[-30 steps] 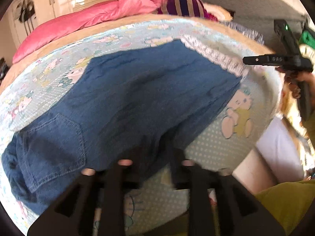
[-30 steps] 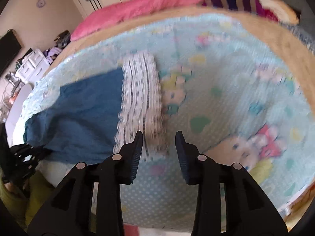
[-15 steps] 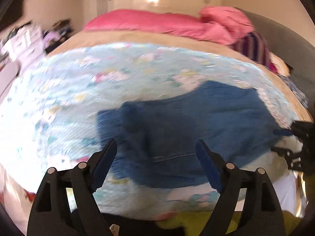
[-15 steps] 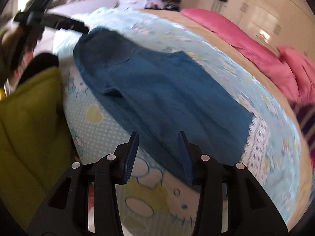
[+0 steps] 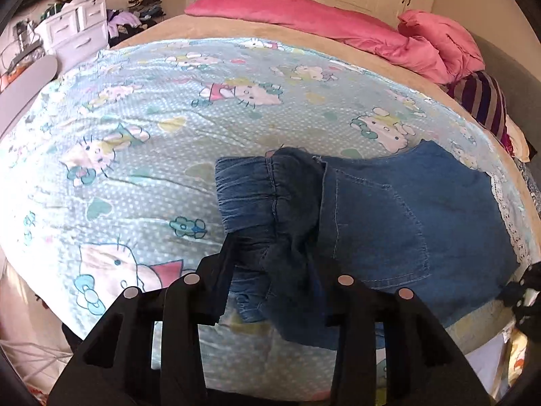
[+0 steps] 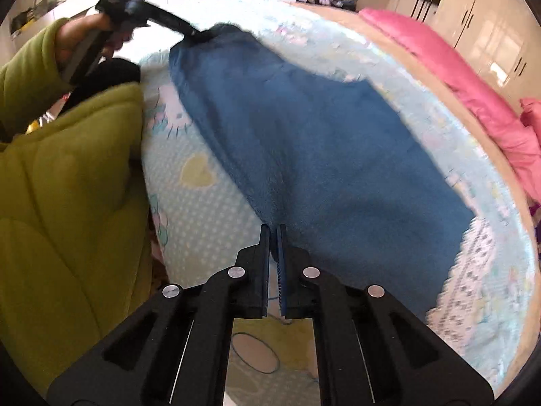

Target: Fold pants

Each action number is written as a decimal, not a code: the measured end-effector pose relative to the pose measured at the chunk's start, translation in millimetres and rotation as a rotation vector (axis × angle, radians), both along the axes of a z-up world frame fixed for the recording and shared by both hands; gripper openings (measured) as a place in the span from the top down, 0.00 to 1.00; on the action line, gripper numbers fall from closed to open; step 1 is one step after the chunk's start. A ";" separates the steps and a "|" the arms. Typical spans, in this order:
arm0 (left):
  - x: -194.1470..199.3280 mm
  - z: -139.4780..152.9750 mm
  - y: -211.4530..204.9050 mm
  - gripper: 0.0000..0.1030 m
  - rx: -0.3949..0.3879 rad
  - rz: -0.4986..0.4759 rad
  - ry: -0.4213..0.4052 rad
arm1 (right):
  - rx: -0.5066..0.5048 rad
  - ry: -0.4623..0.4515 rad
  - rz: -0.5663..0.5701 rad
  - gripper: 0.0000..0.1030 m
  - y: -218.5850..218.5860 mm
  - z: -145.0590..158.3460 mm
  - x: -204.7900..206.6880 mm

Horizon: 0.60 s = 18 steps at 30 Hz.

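Note:
Blue denim pants (image 5: 399,216) with a lace-trimmed hem (image 5: 507,209) lie on a Hello Kitty bedspread (image 5: 142,128) near the bed's front edge. My left gripper (image 5: 274,270) has the bunched elastic waistband (image 5: 257,193) between its fingers, with cloth draped over the right finger. In the right wrist view the pants (image 6: 321,128) stretch away, the left gripper (image 6: 159,17) at their far end. My right gripper (image 6: 274,237) is shut on the near edge of the pants.
Pink bedding (image 5: 338,23) and a striped garment (image 5: 483,101) lie at the head of the bed. A white dresser (image 5: 74,30) stands far left. My green sleeve (image 6: 67,186) fills the left of the right wrist view. Wardrobe doors (image 6: 490,34) stand behind.
My left gripper has closed in on the waistband, which is now bunched between its fingers. My right gripper has shut on the near edge of the pants.

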<state>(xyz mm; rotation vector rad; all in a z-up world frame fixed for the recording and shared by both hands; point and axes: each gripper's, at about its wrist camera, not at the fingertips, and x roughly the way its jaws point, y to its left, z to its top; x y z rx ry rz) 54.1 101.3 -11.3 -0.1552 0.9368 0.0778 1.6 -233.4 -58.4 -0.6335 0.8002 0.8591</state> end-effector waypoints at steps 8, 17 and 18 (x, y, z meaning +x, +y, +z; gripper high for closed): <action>-22.9 44.4 -8.6 0.38 0.021 -0.018 -0.122 | 0.270 0.030 -0.196 0.67 -62.4 45.8 19.7; 42.3 77.1 -96.5 0.17 -0.033 -0.273 -0.143 | 0.430 0.048 -0.634 0.57 -153.8 67.2 121.6; 54.4 73.3 -106.3 0.17 -0.047 -0.298 -0.124 | 0.442 0.075 -0.664 0.57 -160.5 64.6 136.8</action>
